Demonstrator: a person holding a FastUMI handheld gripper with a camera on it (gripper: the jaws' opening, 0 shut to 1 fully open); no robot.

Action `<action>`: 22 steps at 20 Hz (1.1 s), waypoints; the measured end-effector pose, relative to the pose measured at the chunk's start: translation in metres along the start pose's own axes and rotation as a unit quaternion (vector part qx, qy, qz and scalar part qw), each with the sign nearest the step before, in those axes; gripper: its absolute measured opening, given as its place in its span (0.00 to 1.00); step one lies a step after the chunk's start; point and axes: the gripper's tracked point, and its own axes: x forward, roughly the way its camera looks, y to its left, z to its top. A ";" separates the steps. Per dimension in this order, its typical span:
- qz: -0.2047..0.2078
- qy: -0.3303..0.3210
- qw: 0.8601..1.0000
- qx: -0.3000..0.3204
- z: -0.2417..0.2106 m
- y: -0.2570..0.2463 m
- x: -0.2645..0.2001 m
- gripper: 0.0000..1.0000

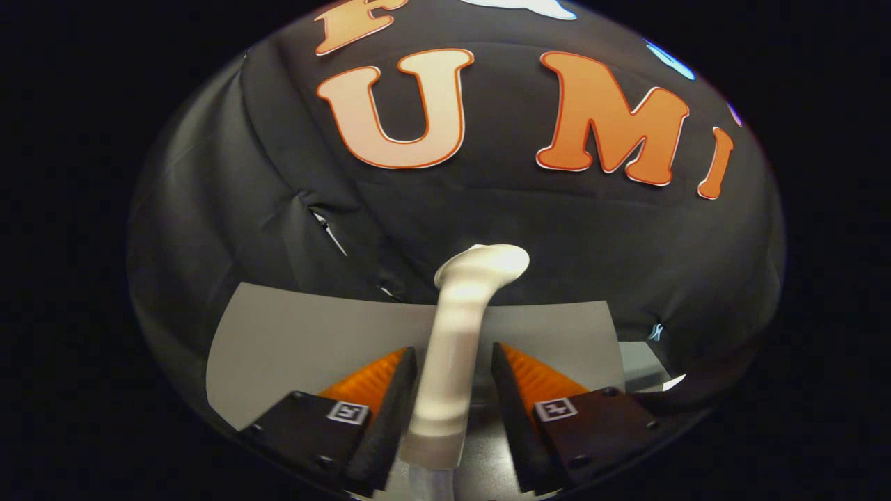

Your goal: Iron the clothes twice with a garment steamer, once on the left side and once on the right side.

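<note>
Standing between the jaws of the gripper (452, 379), the white plastic garment steamer (459, 327) rises handle-up for grasping. The jaws flank it; contact cannot be told. A grey surface (292, 341) lies beyond.

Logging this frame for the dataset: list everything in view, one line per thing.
White plastic garment steamer with a bent head: one, white, handle standing between the fingers, head rising beyond them toward the wall.
Flat grey table surface: one, grey, under and ahead of the fingers, ending at the wall.
Black cloth booth wall: one, black, behind the table, wrinkled.
Tongs: one pair, a finger close on each side of the steamer handle; whether both press on it cannot be told.
</note>
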 end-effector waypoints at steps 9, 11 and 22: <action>0.037 -0.064 0.997 -0.014 0.005 0.002 -0.044 0.39; 0.048 -0.111 0.992 -0.039 0.014 0.012 -0.071 0.39; 0.142 -0.216 0.962 -0.088 -0.038 0.062 -0.231 0.39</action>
